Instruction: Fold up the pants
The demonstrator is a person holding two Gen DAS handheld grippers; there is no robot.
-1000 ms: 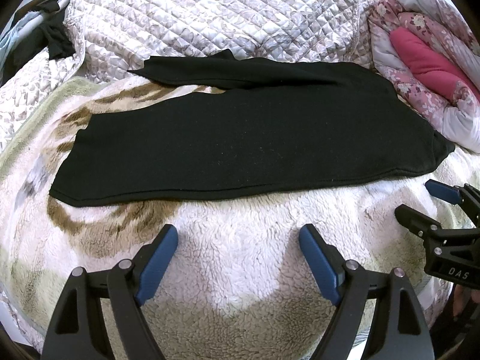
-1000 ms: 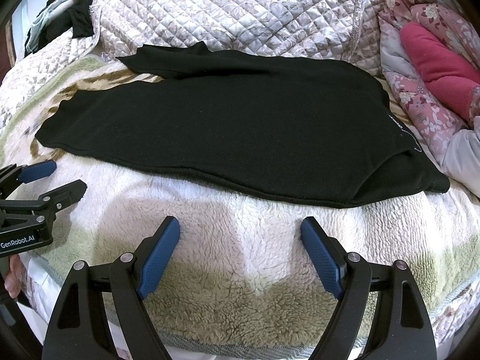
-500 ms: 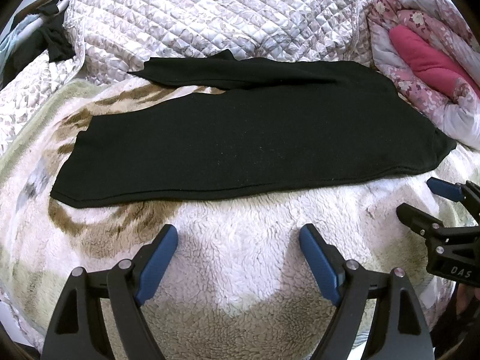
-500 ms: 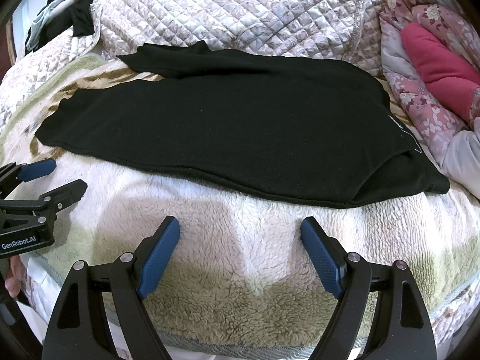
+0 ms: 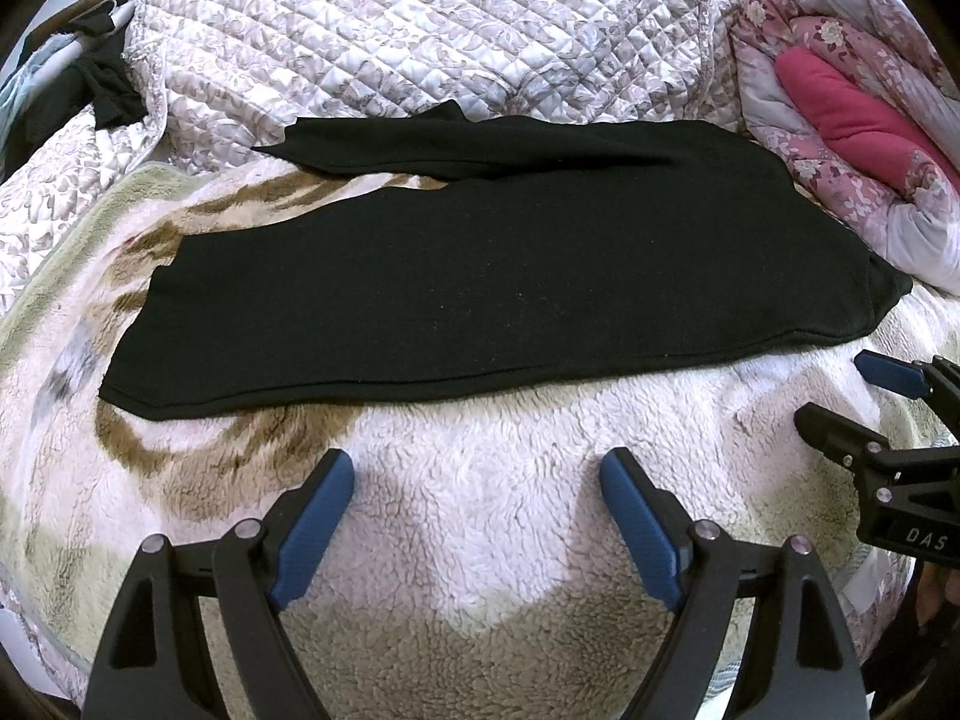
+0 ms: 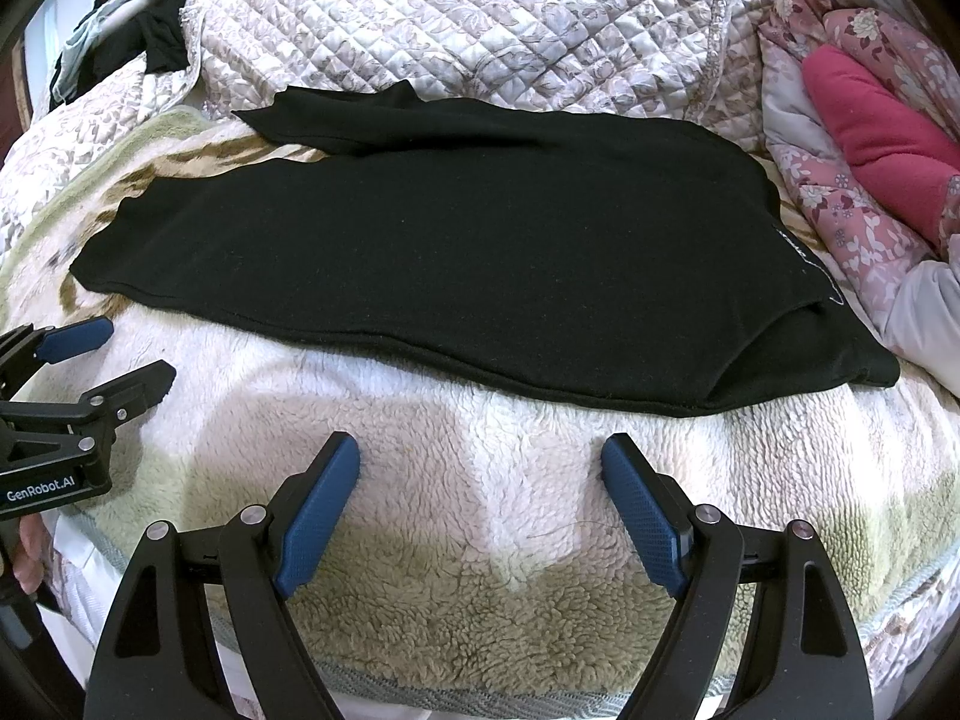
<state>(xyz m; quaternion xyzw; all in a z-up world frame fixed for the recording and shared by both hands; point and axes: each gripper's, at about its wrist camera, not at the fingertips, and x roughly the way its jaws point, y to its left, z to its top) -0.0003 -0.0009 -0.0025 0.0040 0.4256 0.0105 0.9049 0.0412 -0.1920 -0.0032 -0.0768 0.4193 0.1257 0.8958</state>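
Black pants (image 5: 480, 276) lie spread flat across a fleece blanket (image 5: 480, 510), legs to the left and waist to the right; they also show in the right wrist view (image 6: 456, 264). The two legs part at the far left. My left gripper (image 5: 477, 480) is open and empty, a short way in front of the pants' near edge. My right gripper (image 6: 480, 468) is open and empty, also short of the near edge, closer to the waist. Each gripper shows in the other's view: the right one (image 5: 840, 390) at the right edge, the left one (image 6: 126, 354) at the left edge.
A quilted cover (image 5: 420, 42) rises behind the pants. A rolled floral quilt with a pink lining (image 5: 852, 114) lies at the right by the waist. Dark clothes (image 5: 90, 90) hang at the far left. The bed's front edge (image 6: 420, 690) is just below my right gripper.
Both views shifted very slightly; the left gripper has crept a little forward and right. The pants have not moved and both grippers stay open.
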